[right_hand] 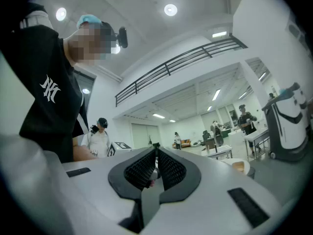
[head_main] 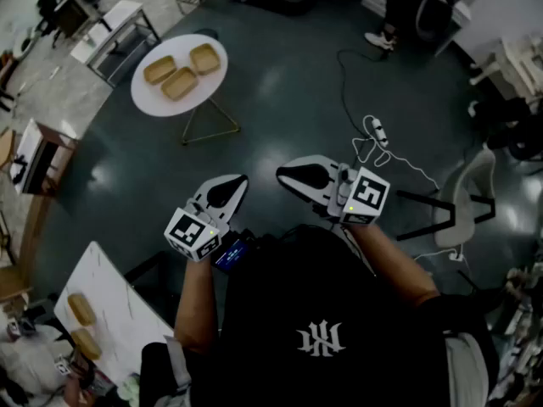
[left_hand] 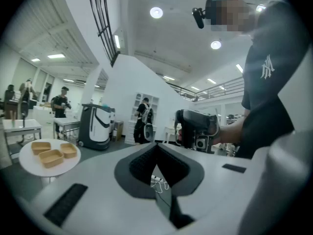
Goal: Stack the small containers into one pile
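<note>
While three tan containers (head_main: 180,83) sit on the round desk (head_main: 153,100), our left claw (head_main: 239,181) and right claw (head_main: 283,175) are closed, empty.

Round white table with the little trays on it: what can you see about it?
The round white table has a flat, smooth top on thin, gold-looking wire legs. It stands upright on the dark floor, some way ahead of the person. Three shallow tan containers sit side by side on it, unstacked. Nothing else touches it.
</note>
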`<state>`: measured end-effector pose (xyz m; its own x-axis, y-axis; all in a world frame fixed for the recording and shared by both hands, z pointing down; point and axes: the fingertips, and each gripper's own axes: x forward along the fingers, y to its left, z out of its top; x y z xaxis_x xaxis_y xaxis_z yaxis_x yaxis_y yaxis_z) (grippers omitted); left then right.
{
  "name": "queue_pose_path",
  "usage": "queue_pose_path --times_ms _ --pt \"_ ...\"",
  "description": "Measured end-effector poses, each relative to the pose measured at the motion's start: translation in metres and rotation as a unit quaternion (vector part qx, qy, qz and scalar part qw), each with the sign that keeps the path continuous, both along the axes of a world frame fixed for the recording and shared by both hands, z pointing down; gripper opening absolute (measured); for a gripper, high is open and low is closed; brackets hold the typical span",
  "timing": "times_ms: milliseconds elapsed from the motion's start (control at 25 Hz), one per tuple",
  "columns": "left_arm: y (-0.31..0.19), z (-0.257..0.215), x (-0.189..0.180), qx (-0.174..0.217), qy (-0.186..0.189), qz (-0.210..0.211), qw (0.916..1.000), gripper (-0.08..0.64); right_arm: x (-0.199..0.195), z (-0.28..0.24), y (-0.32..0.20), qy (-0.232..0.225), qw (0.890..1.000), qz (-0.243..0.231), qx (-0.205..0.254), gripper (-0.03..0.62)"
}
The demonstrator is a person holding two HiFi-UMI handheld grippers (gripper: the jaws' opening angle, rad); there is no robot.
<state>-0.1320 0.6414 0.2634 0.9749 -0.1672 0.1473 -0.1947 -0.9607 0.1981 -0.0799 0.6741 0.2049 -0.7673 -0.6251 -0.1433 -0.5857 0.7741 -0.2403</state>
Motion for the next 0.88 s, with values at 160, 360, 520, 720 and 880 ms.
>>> queue_pose_path --times_ms 160,360,520,720,880 --pt "-0.026 -0.013 -0.041 0.002 0.022 -0.020 0.9996 0.003 -0.034 -0.015 -0.015 0.014 1.000 -0.011 0.024 0.043" --pt "-0.014 -0.009 -0.048 0.005 0.024 -0.052 0.9983 0.003 -0.038 0.005 -0.024 0.017 0.999 -0.048 0.017 0.043" --pt "0.014 -0.019 -0.027 0.006 0.030 -0.050 0.9983 0.003 -0.018 0.005 -0.014 0.005 0.998 -0.055 0.018 0.043" --pt "0.029 -0.024 -0.045 0.003 0.017 -0.083 0.9964 0.003 -0.004 0.006 0.002 0.007 0.999 -0.040 0.012 0.044" --pt "0.024 -0.024 -0.049 0.005 0.008 -0.112 0.9937 0.003 0.021 0.006 0.008 0.006 0.999 -0.029 0.016 0.044"
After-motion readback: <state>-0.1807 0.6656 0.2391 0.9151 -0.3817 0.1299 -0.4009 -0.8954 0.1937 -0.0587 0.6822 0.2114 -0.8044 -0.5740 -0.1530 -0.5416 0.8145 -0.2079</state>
